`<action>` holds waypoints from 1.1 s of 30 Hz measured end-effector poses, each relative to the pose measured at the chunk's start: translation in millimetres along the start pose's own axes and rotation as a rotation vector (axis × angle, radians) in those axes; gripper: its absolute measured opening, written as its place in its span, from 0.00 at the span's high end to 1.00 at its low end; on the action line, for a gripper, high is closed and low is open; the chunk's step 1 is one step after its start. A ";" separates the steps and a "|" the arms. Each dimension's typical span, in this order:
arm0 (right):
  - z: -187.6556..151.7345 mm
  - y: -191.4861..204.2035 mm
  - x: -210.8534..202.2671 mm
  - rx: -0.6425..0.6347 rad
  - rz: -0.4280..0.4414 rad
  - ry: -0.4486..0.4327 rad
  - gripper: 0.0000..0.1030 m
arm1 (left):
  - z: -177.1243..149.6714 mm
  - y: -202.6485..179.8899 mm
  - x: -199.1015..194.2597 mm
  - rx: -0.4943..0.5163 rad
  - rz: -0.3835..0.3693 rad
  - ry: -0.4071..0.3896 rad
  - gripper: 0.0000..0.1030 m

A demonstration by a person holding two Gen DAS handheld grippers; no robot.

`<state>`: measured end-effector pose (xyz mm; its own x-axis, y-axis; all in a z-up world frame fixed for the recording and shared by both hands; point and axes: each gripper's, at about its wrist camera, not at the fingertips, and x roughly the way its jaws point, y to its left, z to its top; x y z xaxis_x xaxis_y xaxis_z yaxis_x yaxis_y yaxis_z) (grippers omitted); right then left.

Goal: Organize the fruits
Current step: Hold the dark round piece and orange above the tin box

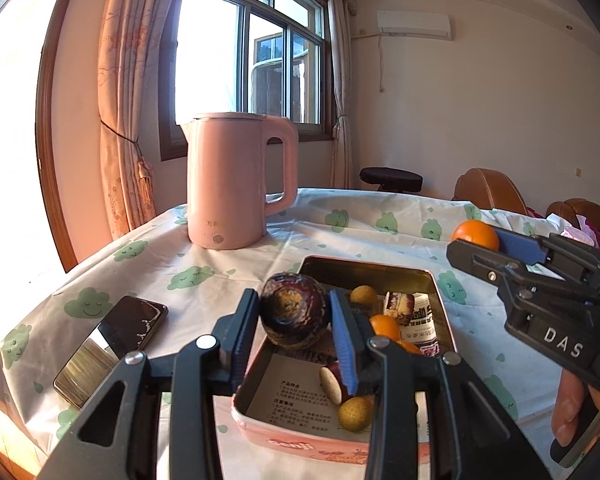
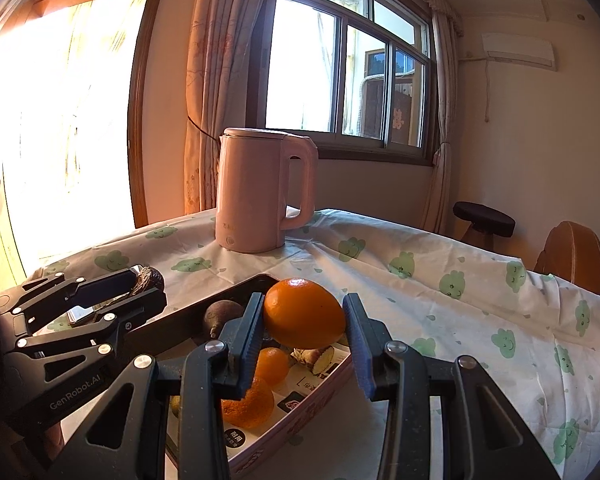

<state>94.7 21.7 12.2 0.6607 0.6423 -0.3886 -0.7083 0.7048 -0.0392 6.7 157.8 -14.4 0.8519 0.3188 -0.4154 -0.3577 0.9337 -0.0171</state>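
My left gripper (image 1: pixel 294 304) is shut on a dark, wrinkled purple-brown fruit (image 1: pixel 292 316), held just above the near-left part of the pink tin box (image 1: pixel 440 304). The right wrist view shows that gripper (image 2: pixel 150 282) from the side with the dark fruit (image 2: pixel 150 276). My right gripper (image 2: pixel 304 304) is shut on an orange (image 2: pixel 304 314) over the tin's (image 2: pixel 300 412) far end; the left wrist view has it (image 1: pixel 476 242) right of the tin with the orange (image 1: pixel 476 232). Small oranges (image 2: pixel 272 364), yellowish round fruits (image 1: pixel 354 414) and a cut purple piece (image 1: pixel 332 384) lie in the tin.
A pink kettle (image 1: pixel 236 180) stands behind the tin on the cloud-print tablecloth. A phone (image 1: pixel 134 322) and a shiny flat plate (image 1: pixel 82 376) lie left of the tin. A hand (image 1: pixel 568 412) grips the right gripper's handle. A stool (image 2: pixel 484 218) and chairs stand beyond the table.
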 end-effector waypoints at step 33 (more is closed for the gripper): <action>-22.5 7.9 62.0 0.001 -0.015 0.213 0.60 | -17.5 -1.1 30.1 0.017 -0.030 0.124 0.63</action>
<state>124.5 60.3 -33.0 0.6036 0.5538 -0.5735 -0.6983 0.7144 -0.0451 26.0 163.5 -42.8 0.8076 0.2694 -0.5245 -0.3258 0.9453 -0.0163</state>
